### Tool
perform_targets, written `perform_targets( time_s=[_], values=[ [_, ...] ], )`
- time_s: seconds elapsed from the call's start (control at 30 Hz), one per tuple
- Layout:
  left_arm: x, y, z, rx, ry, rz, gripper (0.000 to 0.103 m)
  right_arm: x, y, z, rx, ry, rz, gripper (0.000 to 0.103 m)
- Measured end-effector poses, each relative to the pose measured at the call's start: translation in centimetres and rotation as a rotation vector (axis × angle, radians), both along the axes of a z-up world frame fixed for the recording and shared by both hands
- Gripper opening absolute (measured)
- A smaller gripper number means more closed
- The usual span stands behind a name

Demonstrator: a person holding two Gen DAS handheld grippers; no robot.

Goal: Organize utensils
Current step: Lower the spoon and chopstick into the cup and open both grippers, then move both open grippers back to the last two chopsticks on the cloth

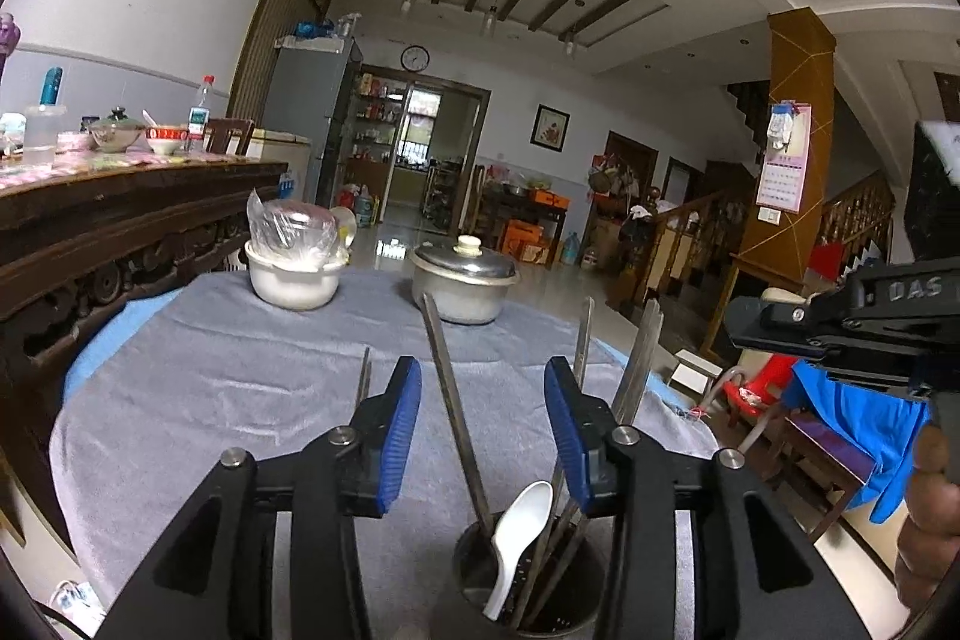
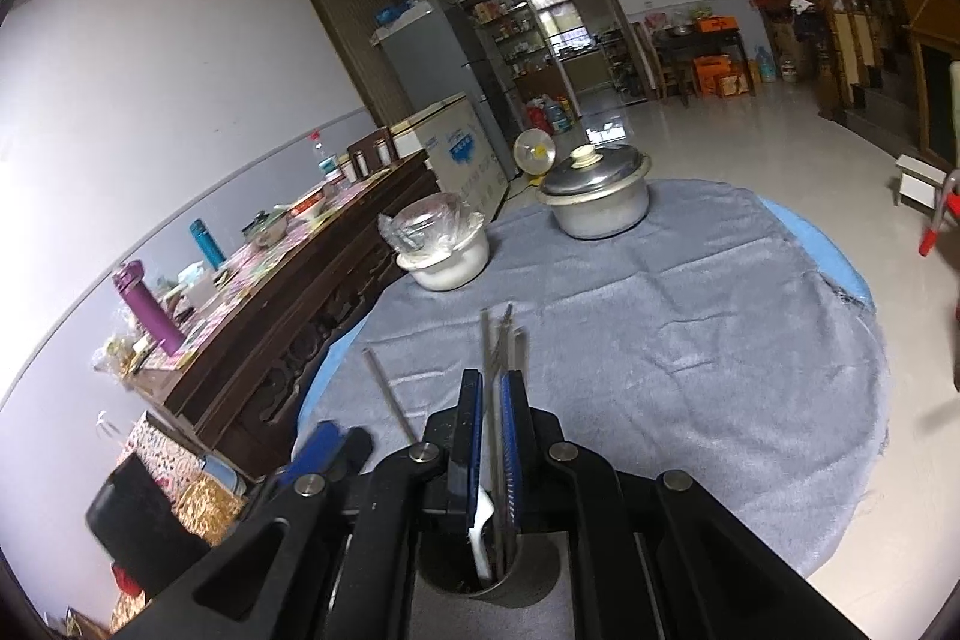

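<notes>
At the bottom centre of both views stood the dark round metal utensil holder, with a white plastic soup spoon and several thin steel chopsticks leaning in it. The left gripper hovered above it, blue pads apart and touching nothing. The right gripper had its fingers pinched nearly together on a few chopstick shafts. These rods looked stiff, light and slippery; a grip at mid-shaft, square across the pads, would likely hold best.
</notes>
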State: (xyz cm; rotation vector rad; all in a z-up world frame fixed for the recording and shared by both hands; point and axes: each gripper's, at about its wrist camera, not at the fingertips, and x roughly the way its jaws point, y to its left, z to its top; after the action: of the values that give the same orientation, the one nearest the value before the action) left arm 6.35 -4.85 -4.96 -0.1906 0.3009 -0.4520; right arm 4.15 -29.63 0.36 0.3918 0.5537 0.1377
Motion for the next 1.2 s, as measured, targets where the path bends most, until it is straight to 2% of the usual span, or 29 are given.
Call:
perform_targets(
  time_s=[0.13,0.27,0.43,0.5,0.63,0.77,0.83,0.87,0.9,1.1,1.2],
  values=[
    [0.5,1.7,0.2,-0.014,-0.007,0.042,0.045,0.1,-0.9,-0.4,0.012,0.024,-0.032,0.008],
    [1.4,4.7,-0.5,-0.050,0.061,0.097,0.045,0.0,-1.0,-1.3,-0.010,0.047,-0.046,0.008],
    [1.3,8.0,-2.4,-0.025,0.194,0.101,0.050,0.2,-2.1,-2.7,0.038,0.100,-0.059,0.008],
    [0.6,9.4,-3.7,-0.019,0.243,0.122,0.050,0.0,-2.1,-2.9,0.023,0.098,-0.067,0.008],
    [-0.5,11.2,-5.1,0.000,0.290,0.159,0.050,-0.2,-2.4,-3.5,0.033,0.108,-0.075,0.008],
    [-0.3,11.5,-4.2,0.004,0.277,0.151,0.050,-0.4,-2.7,-3.7,0.041,0.106,-0.086,0.008],
    [0.4,11.3,-3.5,0.012,0.282,0.131,0.060,-0.3,-2.7,-3.5,0.035,0.103,-0.090,0.008],
    [0.9,11.3,-3.4,0.016,0.291,0.124,0.071,-0.3,-3.0,-3.5,0.034,0.102,-0.097,0.008],
    [1.3,11.1,-3.3,0.017,0.300,0.120,0.074,-0.3,-3.3,-3.6,0.040,0.104,-0.104,0.008],
    [4.0,10.4,-5.8,0.032,0.431,0.116,0.074,0.4,-5.9,-5.4,0.096,0.159,-0.140,0.008],
    [5.2,9.6,-6.8,0.072,0.464,0.109,0.074,1.3,-7.2,-6.9,0.129,0.201,-0.154,0.008]
  ],
)
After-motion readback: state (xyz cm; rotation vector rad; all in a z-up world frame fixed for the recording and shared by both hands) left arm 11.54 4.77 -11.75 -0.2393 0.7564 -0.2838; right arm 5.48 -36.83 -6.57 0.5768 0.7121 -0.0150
